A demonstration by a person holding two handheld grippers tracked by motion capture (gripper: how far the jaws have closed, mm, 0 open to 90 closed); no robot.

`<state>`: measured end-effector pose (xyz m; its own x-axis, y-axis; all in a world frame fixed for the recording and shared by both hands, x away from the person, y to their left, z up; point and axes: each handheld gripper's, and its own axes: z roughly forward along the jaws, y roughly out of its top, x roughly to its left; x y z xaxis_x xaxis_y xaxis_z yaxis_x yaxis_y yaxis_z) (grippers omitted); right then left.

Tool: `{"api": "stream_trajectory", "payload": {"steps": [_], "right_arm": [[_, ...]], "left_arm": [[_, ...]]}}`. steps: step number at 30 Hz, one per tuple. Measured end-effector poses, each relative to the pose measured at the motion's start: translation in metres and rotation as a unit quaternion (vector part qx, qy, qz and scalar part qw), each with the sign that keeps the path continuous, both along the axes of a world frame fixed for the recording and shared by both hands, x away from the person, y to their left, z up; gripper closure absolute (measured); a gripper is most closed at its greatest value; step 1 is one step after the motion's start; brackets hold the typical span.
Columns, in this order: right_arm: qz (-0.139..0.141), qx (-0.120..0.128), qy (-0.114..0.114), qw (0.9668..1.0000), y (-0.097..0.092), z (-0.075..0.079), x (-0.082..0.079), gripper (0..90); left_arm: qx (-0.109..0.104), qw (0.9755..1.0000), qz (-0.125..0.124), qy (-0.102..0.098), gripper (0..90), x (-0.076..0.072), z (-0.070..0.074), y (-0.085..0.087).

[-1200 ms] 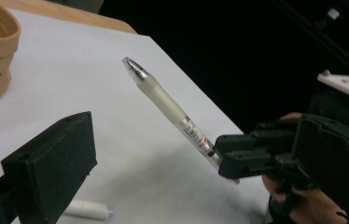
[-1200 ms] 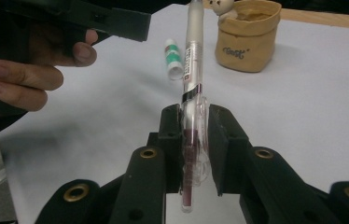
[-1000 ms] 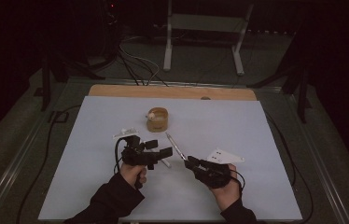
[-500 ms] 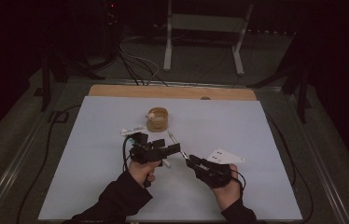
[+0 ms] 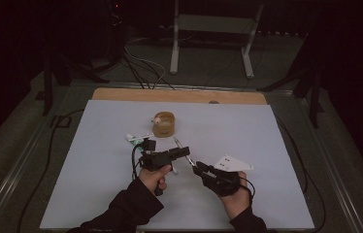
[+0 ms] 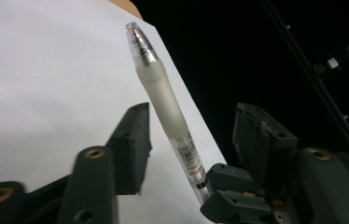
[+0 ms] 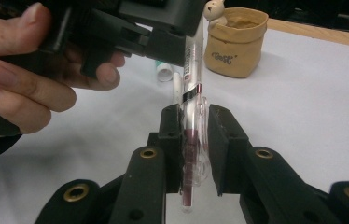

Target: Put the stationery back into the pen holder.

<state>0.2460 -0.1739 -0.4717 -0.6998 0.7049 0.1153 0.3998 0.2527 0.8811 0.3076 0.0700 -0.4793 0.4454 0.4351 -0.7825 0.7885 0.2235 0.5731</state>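
Both tongs are matte black, boxy tools. The left tongs (image 5: pixel 185 152) trail a black cable that loops at their left side. The right tongs (image 5: pixel 198 169) carry a pale grey three-cornered plate (image 5: pixel 233 163) on top, marked with small dark dots, and a thin black cable curls at their right. Up close, each jaw is a blocky dark-grey pad on a black link arm with brass-ringed pivot holes (image 7: pixel 148 152). The person's sleeves (image 5: pixel 130 208) are black and reach the wrists.

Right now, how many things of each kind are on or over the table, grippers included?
Pens: 2, the held pen and the white pen lying flat
Tan pot: 1
Grippers: 2, left gripper and right gripper
Total: 5
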Motion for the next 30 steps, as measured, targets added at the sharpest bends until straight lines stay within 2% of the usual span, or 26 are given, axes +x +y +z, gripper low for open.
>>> {"api": "stream_trajectory", "payload": {"steps": [9,16,19,21,25,26,27,28,30], "right_arm": [[0.002,0.001,-0.001,1.0,0.0,0.0,0.0,75.8],[0.004,0.0,0.0,1.0,0.001,0.0,-0.001,75.8],[0.005,0.002,0.002,1.0,0.001,-0.001,0.0,75.4],[0.005,-0.001,0.002,1.0,0.002,-0.001,0.0,73.0],[-0.004,0.002,0.004,1.0,0.001,-0.001,0.001,58.5],[-0.004,0.002,0.004,1.0,0.001,-0.001,0.001,58.5],[-0.006,0.005,0.007,0.9999,0.0,-0.001,0.001,55.2],[-0.007,0.007,0.009,0.9999,0.0,0.0,0.002,49.4],[-0.011,0.013,0.011,0.9998,-0.002,0.0,0.002,44.8]], "left_arm": [[-0.013,0.9998,0.016,0.006,72.1,0.0,-0.005,0.001],[-0.035,0.9993,0.011,0.009,77.6,-0.001,-0.006,0.002],[-0.042,0.9991,0.005,-0.006,80.2,-0.003,-0.003,0.001],[-0.038,0.9989,0.001,-0.027,80.4,-0.004,0.0,0.0],[-0.024,0.9979,-0.011,-0.06,80.5,-0.004,0.003,0.0],[-0.024,0.9979,-0.011,-0.06,80.6,-0.004,0.003,0.0],[-0.009,0.9966,-0.014,-0.081,80.6,-0.005,0.006,0.001],[-0.009,0.9961,-0.016,-0.086,80.6,-0.005,0.007,0.001],[0.002,0.9949,-0.018,-0.099,80.6,-0.005,0.01,0.002]]}}
